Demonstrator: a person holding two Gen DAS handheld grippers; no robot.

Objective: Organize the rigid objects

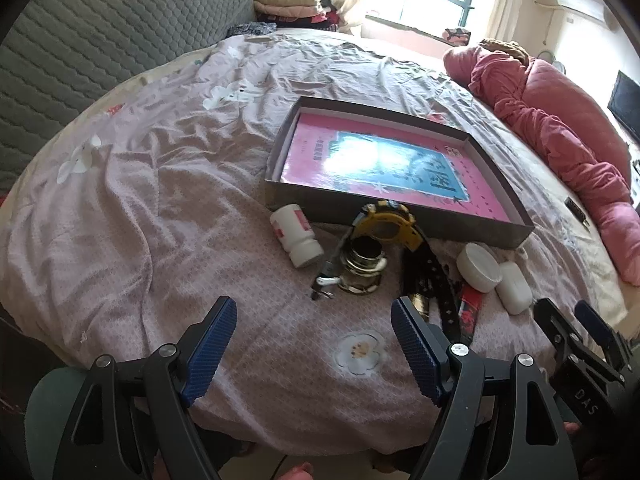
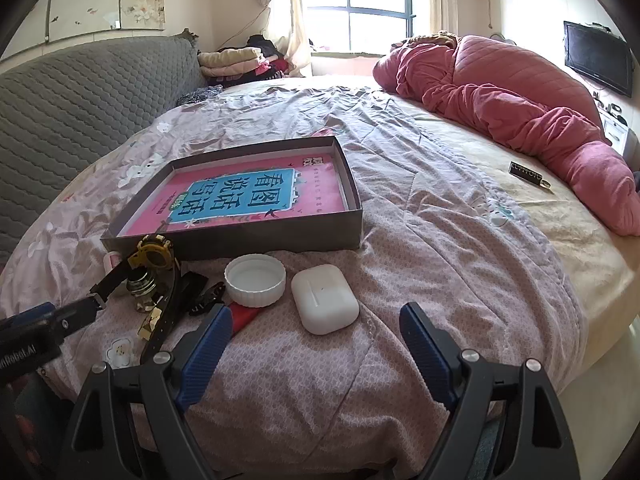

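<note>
A grey shallow box (image 1: 400,216) (image 2: 240,240) holding a pink book (image 1: 384,164) (image 2: 248,196) lies on the bed. In front of it lie a white pill bottle (image 1: 296,236), a yellow watch (image 1: 386,224) (image 2: 154,254) with a black strap, a small glass bottle (image 1: 362,266) (image 2: 141,286), a white lid (image 1: 478,266) (image 2: 255,280), a white earbud case (image 1: 514,288) (image 2: 324,298) and a red item (image 1: 468,310) (image 2: 242,318). My left gripper (image 1: 312,322) is open, just short of the glass bottle. My right gripper (image 2: 316,326) is open, just short of the earbud case.
A pink quilt (image 2: 520,112) is bunched along the right of the bed. A small dark tag (image 2: 528,172) lies near it. A grey padded headboard (image 1: 100,40) stands at the left, with folded clothes (image 2: 236,60) beyond. The bed's near edge is under both grippers.
</note>
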